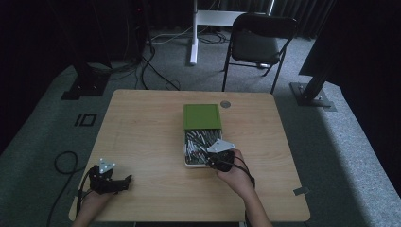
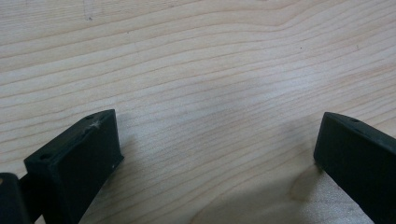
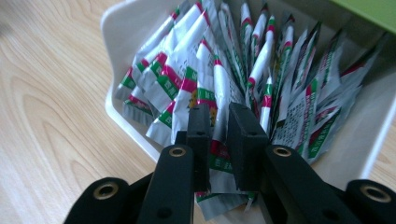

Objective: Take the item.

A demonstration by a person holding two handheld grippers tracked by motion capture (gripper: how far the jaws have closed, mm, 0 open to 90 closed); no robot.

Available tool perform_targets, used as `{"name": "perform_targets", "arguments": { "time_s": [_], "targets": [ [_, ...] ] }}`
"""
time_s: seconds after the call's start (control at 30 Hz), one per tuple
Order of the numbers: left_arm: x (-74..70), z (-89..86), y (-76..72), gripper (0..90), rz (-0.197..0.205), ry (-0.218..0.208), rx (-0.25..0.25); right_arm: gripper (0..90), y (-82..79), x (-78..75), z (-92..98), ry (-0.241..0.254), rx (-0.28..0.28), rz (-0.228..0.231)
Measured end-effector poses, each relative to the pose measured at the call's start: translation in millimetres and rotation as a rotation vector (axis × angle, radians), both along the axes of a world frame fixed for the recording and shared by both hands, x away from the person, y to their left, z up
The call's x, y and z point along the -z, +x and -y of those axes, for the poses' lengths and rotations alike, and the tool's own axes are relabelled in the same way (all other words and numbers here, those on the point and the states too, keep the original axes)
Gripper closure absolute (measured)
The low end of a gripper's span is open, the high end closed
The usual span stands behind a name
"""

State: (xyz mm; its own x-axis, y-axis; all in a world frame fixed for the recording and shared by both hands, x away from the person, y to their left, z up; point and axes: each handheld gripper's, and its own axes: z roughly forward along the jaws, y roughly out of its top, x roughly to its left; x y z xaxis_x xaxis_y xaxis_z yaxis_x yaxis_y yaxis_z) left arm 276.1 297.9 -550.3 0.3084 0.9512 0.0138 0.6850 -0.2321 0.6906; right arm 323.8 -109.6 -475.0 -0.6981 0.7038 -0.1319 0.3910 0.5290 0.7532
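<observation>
A white box (image 1: 185, 158) packed with several silver sachets (image 3: 261, 60) printed in red and green stands at the table's middle. Its green lid (image 1: 202, 117) lies over the far half. My right gripper (image 3: 218, 121) reaches into the box's near end (image 3: 112, 28). Its jaws stand close together, pinching one sachet (image 3: 218, 88) between the pads. In the high view that right gripper (image 1: 213, 160) sits at the box's near right corner. My left gripper (image 1: 124, 182) rests low at the table's near left. The left gripper (image 2: 217, 135) is open over bare wood.
A round grommet (image 1: 225, 104) sits in the tabletop (image 1: 142, 127) just beyond the lid. Behind the table stand a dark folding chair (image 1: 257, 42) and a white stand leg (image 1: 194, 33). Cables lie on the carpet at the left (image 1: 64, 163).
</observation>
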Motion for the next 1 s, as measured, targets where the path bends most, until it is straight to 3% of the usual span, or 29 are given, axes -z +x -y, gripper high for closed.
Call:
{"name": "perform_targets", "arguments": {
  "time_s": [0.3,0.5,0.7,0.8,1.0],
  "targets": [
    [-0.2,-0.2,0.0,1.3,-0.002,0.003,0.002,78.2,4.0,10.8,0.4,-0.034,0.06,-0.031],
    [-0.1,-0.1,0.0,1.3,-0.001,0.002,0.001,84.7,6.1,15.1,1.7,-0.042,0.088,-0.03],
    [-0.1,-0.1,0.0,1.3,-0.002,0.002,0.001,87.5,3.5,5.8,4.8,0.002,0.101,-0.028],
    [-0.1,-0.1,0.0,1.3,-0.001,0.002,0.001,87.7,0.2,-1.6,7.8,0.054,0.105,-0.028],
    [-0.1,0.0,0.0,1.3,-0.001,0.001,0.0,87.9,-9.7,-16.1,8.2,0.118,0.099,0.015]
  ]
}}
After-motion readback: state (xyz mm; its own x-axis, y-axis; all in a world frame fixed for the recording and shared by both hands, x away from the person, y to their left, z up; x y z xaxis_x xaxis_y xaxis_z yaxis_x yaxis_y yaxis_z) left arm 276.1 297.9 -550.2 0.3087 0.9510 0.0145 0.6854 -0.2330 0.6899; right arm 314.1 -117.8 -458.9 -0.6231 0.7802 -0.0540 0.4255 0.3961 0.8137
